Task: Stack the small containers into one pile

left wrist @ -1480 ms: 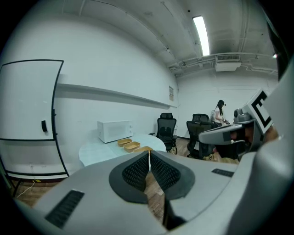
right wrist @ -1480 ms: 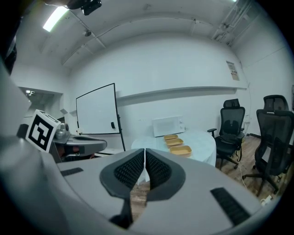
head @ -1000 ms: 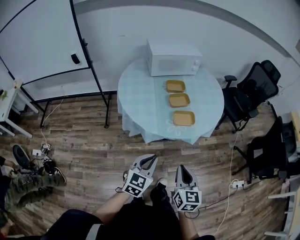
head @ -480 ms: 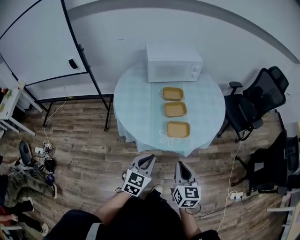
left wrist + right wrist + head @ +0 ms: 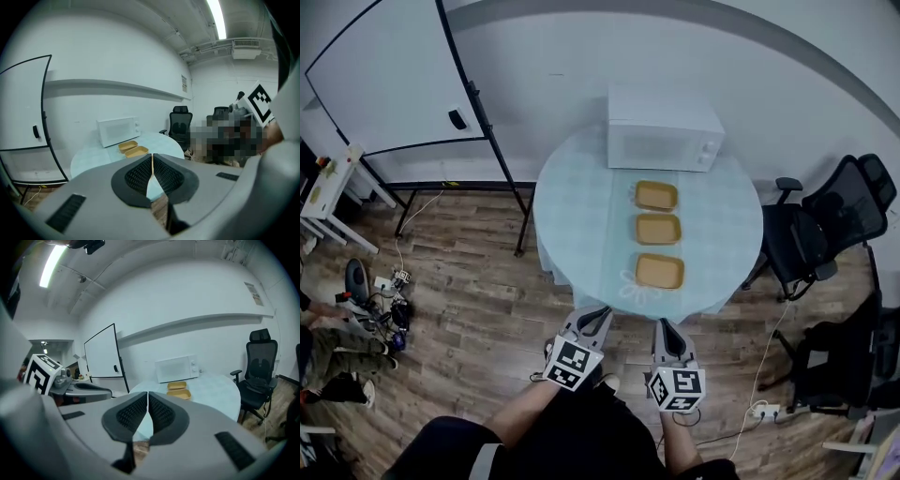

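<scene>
Head view | left tool (image 5: pixel 598 316) closed, empty | right tool (image 5: pixel 666 326) closed, empty

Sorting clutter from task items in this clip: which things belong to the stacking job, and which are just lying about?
Job: far container, middle container, near container, in a row on the table; left gripper and right gripper, both shut and empty.

Lying about: microwave, whiteboard, chair.

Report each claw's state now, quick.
Left claw: closed, holding nothing.
Right claw: closed, holding nothing.
</scene>
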`<state>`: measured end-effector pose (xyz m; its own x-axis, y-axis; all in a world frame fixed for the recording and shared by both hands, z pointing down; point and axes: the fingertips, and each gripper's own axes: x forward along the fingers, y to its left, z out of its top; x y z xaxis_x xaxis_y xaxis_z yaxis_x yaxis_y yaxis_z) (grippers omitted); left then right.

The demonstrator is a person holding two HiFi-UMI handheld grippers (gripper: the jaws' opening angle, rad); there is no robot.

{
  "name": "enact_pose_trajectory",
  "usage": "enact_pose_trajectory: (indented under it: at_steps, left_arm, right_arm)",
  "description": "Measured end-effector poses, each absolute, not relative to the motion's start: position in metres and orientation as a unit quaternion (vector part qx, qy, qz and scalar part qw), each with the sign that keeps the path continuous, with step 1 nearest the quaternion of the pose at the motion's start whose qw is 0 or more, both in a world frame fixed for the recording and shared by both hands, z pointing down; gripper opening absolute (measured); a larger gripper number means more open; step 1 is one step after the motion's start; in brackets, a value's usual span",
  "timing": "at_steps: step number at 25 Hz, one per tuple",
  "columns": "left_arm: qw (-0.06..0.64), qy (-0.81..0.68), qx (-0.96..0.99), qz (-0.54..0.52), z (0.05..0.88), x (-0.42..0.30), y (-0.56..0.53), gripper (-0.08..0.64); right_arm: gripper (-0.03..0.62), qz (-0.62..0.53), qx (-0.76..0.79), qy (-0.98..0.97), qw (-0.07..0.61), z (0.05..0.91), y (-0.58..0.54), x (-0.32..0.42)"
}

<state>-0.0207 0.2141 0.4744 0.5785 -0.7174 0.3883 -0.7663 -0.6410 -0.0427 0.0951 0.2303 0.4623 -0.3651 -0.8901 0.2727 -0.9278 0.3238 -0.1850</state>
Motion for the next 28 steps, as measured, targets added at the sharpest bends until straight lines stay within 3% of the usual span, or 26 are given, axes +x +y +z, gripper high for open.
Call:
enact_pose_trajectory:
  at_steps: [28]
  left_arm:
    - [0.114,-0.386,0.900,0.170,0.511,-0.012,-0.023,0.021]
  right_arm:
    - [0.048,0.200,0.552,-0.797,0.137,0.501,0.002,0.087]
